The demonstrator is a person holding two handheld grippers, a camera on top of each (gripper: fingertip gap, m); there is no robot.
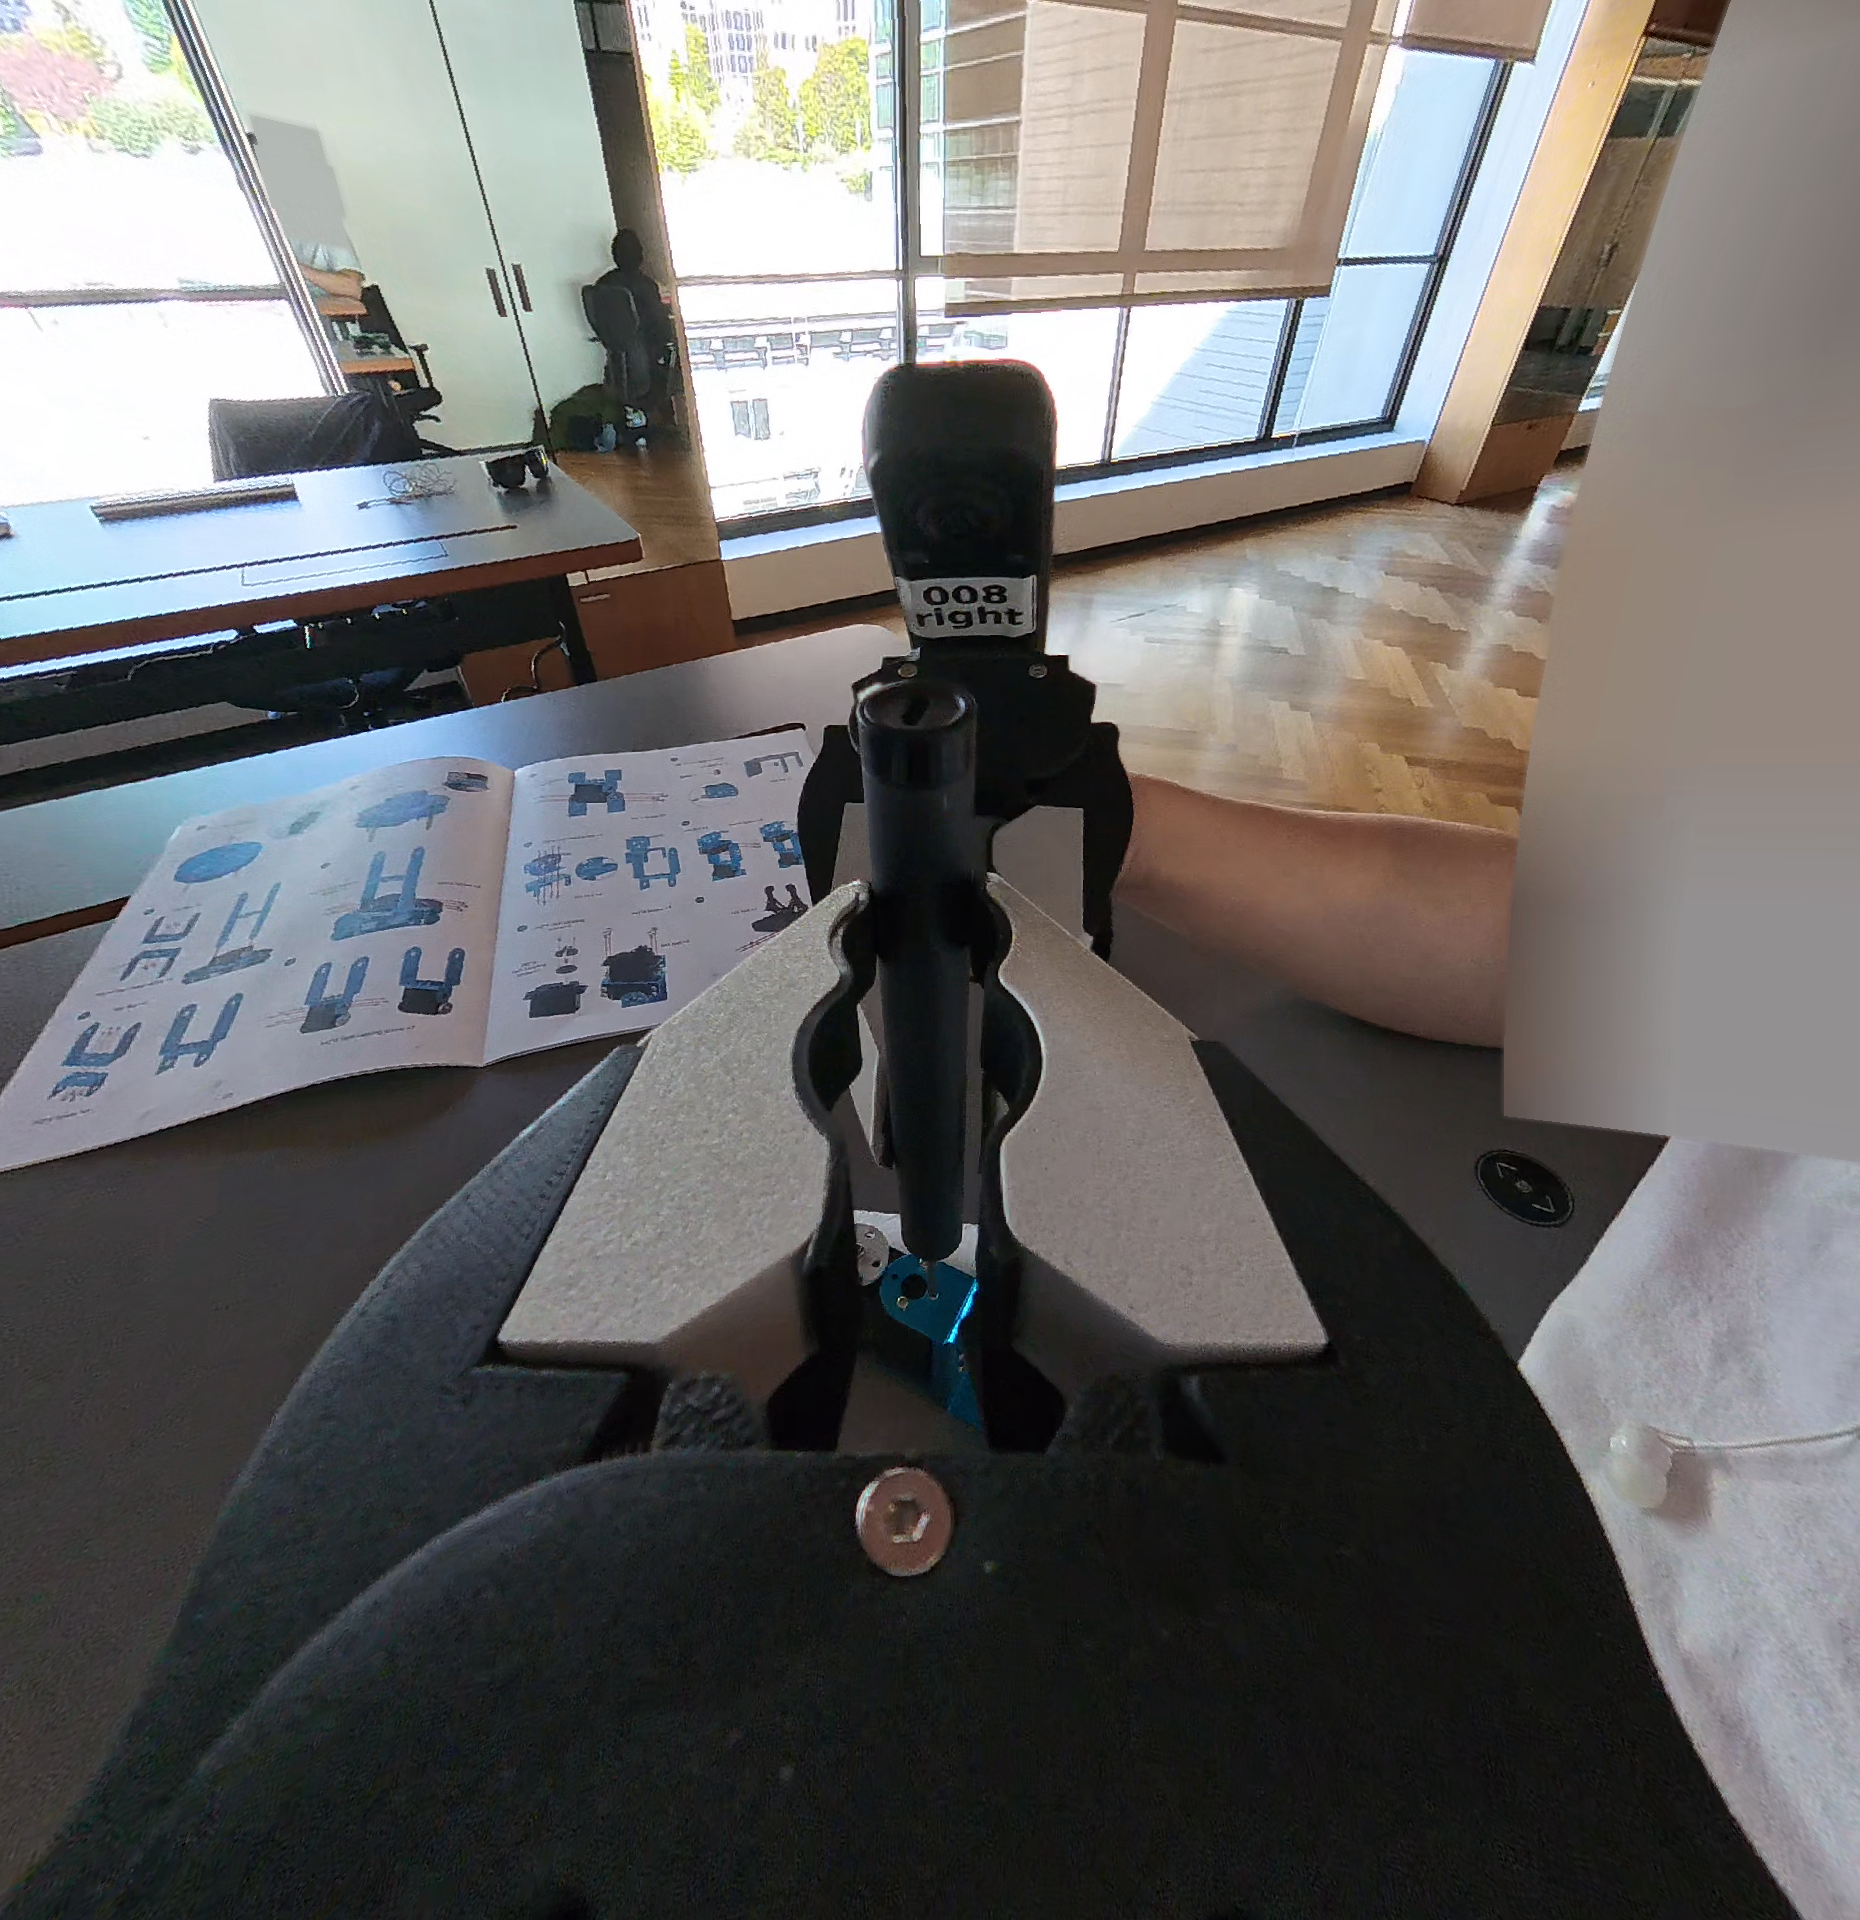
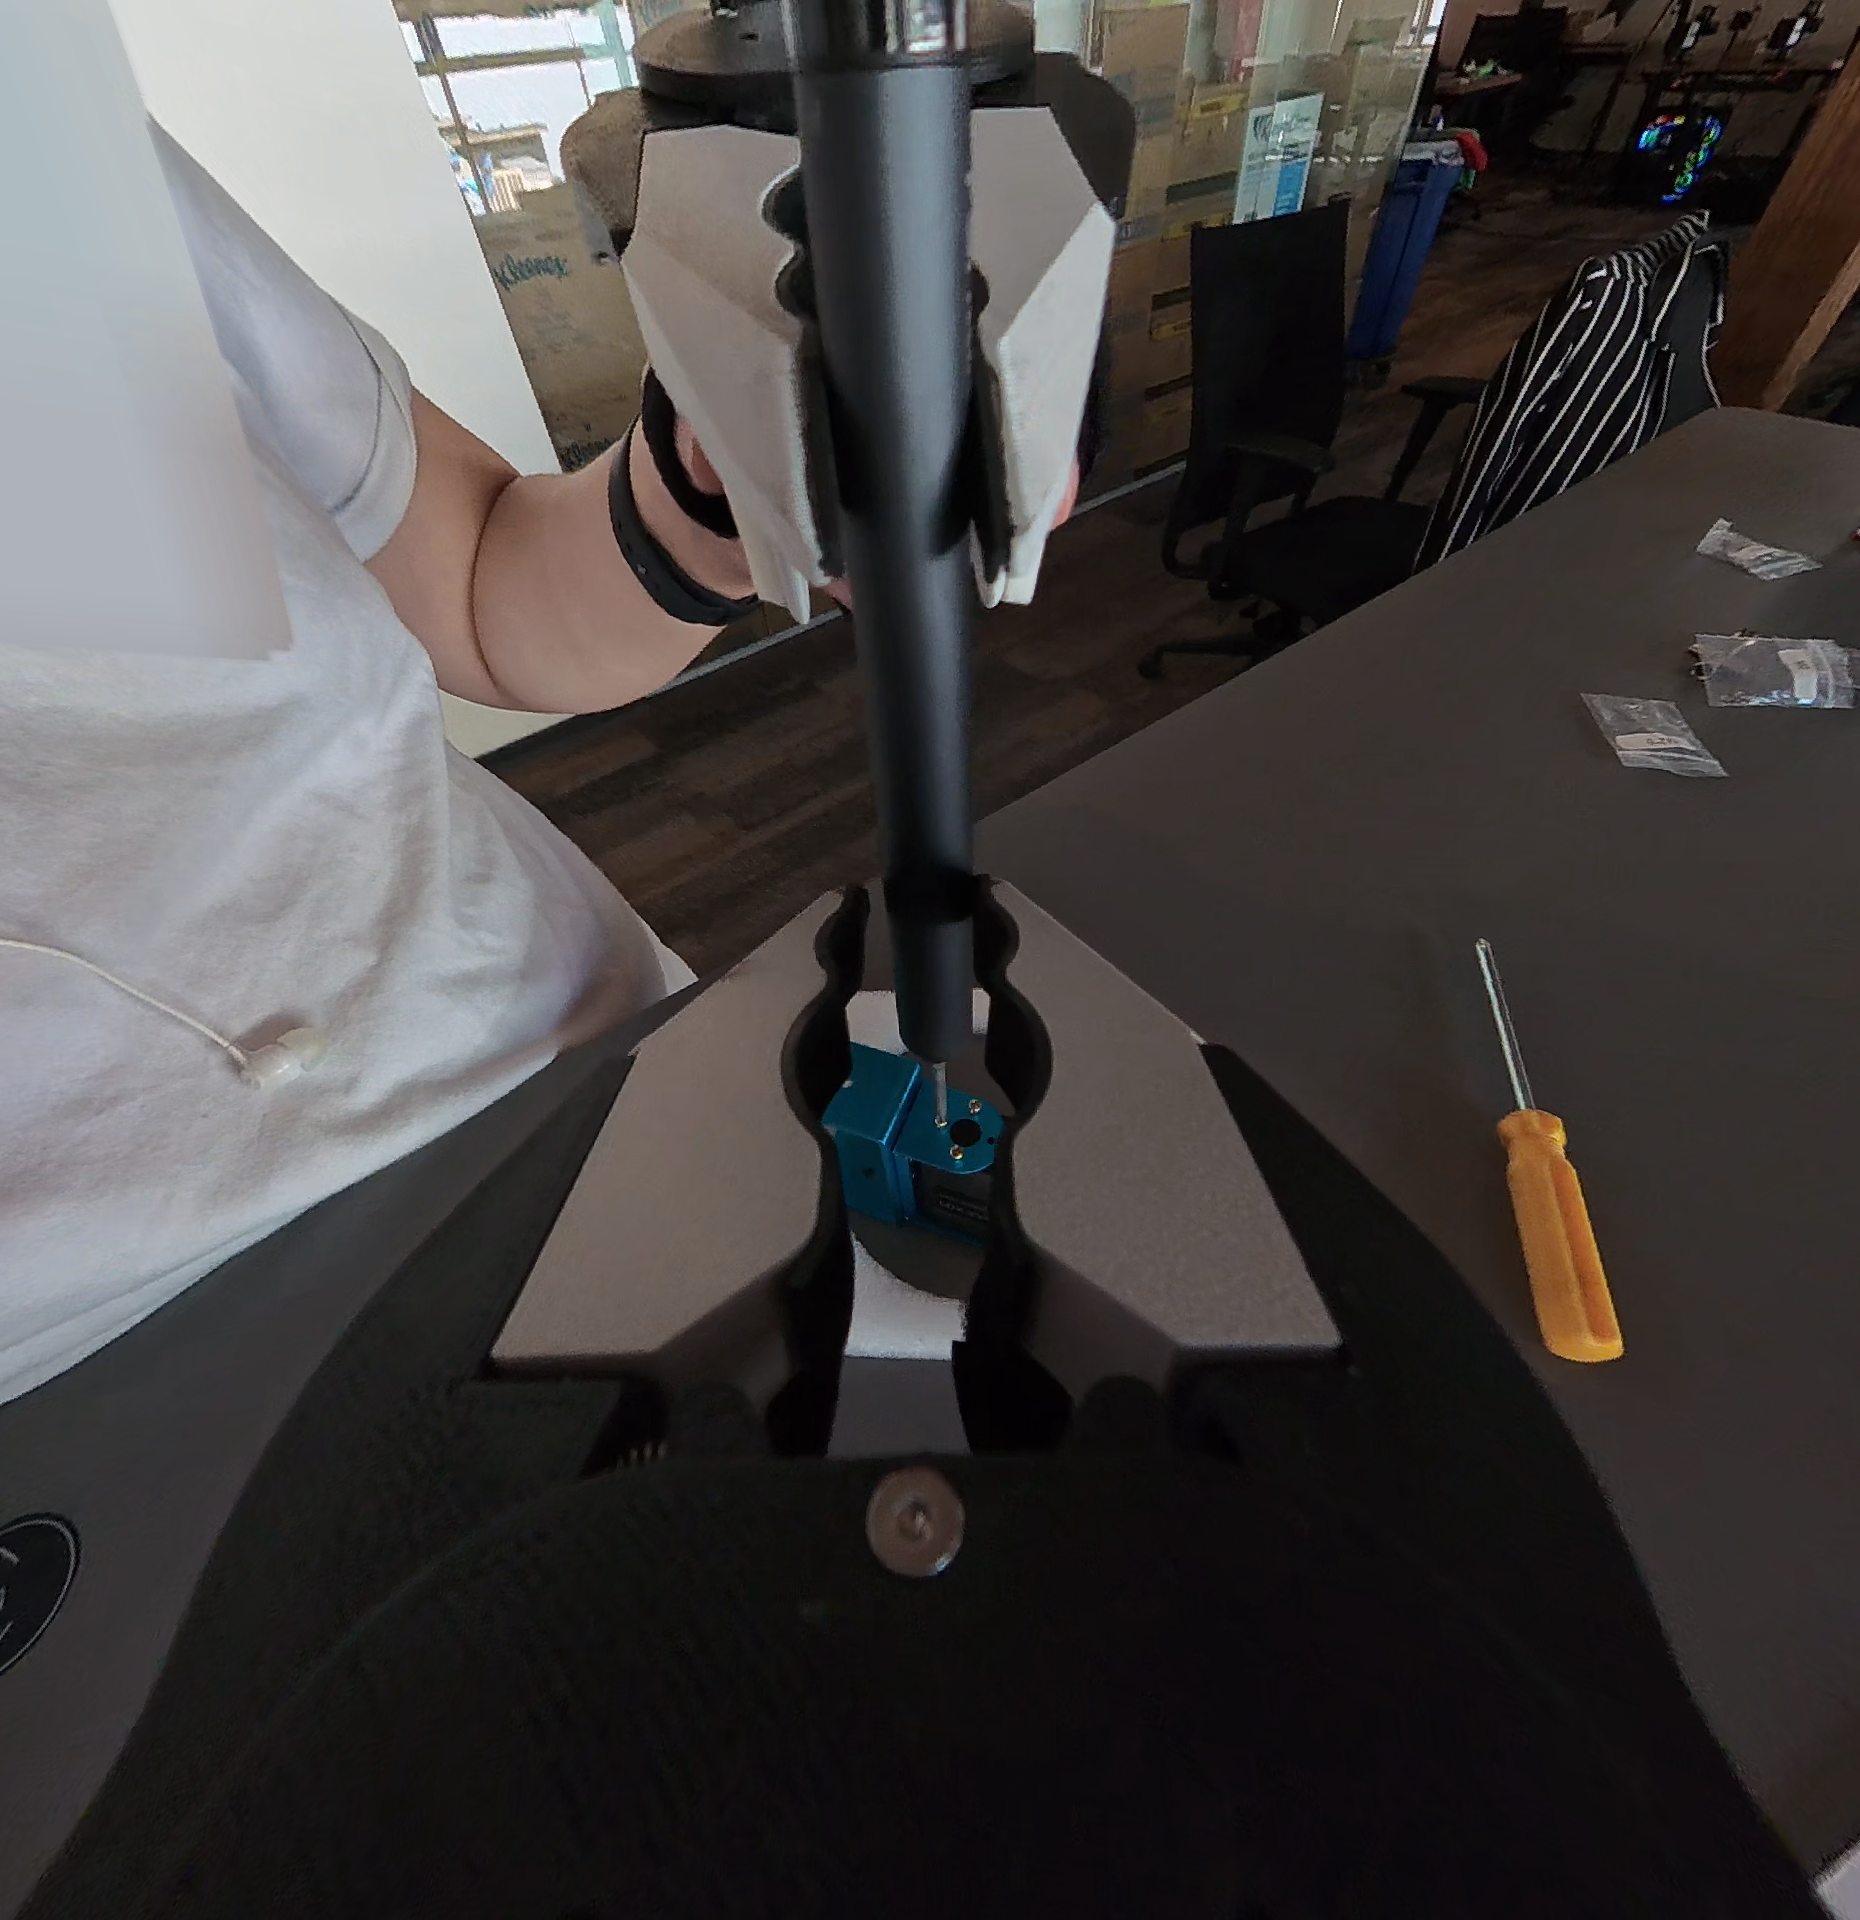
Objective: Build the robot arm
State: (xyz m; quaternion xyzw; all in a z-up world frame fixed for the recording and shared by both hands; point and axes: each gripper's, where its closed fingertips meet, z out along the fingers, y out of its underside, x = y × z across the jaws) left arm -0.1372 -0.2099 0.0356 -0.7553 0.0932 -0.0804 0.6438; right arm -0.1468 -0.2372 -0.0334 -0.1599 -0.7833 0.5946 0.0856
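Observation:
A black pen-shaped power screwdriver (image 1: 921, 831) stands upright, and both grippers are shut on it. My left gripper (image 1: 923, 904) clamps its upper shaft; in the right wrist view the left gripper (image 2: 900, 592) shows above. My right gripper (image 2: 928, 914) clamps the lower shaft (image 2: 910, 675). The thin bit rests on a brass screw in a blue metal bracket (image 2: 869, 1132), which holds a small black servo. The bracket (image 1: 941, 1340) sits on a white pad on the dark table (image 2: 1321, 831). A small silver disc (image 1: 872, 1242) lies beside the bracket.
An open instruction booklet (image 1: 386, 914) lies left of the grippers. An orange-handled screwdriver (image 2: 1554, 1236) and several small clear parts bags (image 2: 1653, 732) lie on the table. The person's arm (image 1: 1321, 914) and white shirt are close by. Office chairs stand beyond the table edge. Left tips to right tips: about 7 centimeters.

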